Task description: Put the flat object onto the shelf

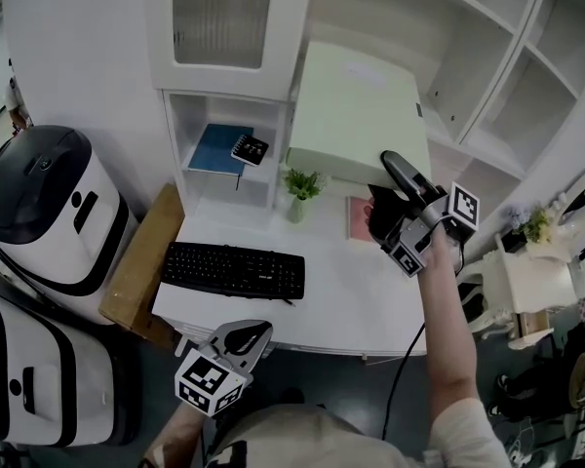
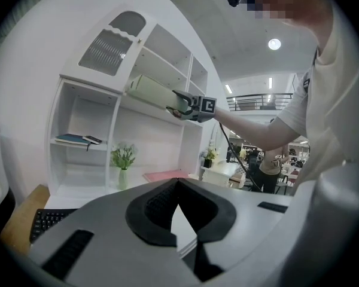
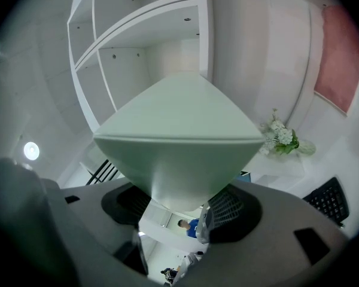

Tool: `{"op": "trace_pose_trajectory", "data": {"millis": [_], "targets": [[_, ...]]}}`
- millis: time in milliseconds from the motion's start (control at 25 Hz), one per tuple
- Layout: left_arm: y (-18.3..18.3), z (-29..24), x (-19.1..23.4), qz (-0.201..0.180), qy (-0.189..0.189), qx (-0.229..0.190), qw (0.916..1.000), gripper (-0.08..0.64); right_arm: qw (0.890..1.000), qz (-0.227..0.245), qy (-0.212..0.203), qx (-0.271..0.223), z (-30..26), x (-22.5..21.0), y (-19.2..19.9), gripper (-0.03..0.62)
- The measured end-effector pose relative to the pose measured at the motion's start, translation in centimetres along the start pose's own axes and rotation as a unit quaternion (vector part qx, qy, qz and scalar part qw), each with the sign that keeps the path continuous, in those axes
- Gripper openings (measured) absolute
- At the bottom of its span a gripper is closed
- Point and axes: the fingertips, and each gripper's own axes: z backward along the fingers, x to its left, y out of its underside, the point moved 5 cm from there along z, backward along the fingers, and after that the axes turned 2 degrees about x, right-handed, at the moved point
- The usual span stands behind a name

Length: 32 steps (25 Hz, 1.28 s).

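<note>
Box (image 1: 356,115) up in the air and tilted, in front of the shelf (image 1: 473,61) and above the desk (image 1: 331,305); not yet resting on any board. Clamped at 1 near corner by the right gripper (image 1: 390,188), jaws standing fairly wide around the box's thickness, pads pressed on it. Far edge close to the shelf front, at about the height of the board over the desk bay; contact there impossible to judge.

Left gripper (image 1: 236,341) low by the desk's front edge, jaws together, nothing in them.

Under the box: plant (image 1: 300,188), pink pad (image 1: 356,219), keyboard (image 1: 234,269). 2 books (image 1: 216,149) in the small bay at left.

Judged about halfway. Done: pickup and lift. Left: sliding the box onto a board, levelling it, letting go.
</note>
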Motion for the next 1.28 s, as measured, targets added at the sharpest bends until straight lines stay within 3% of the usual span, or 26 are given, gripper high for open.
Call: {"op": "trace_pose_trajectory", "data": {"millis": [680, 1280], "targets": [[-0.1, 0.3, 0.2, 0.003, -0.015, 0.002, 0.9999, 0.014, 0.998, -0.023, -0.020, -0.055, -3.2, 0.5, -3.9, 0.299], [0.1, 0.3, 1.1, 0.011, -0.034, 0.005, 0.9994, 0.014, 0.998, -0.017, -0.014, -0.056, -6.4, 0.7, -7.0, 0.304]]}}
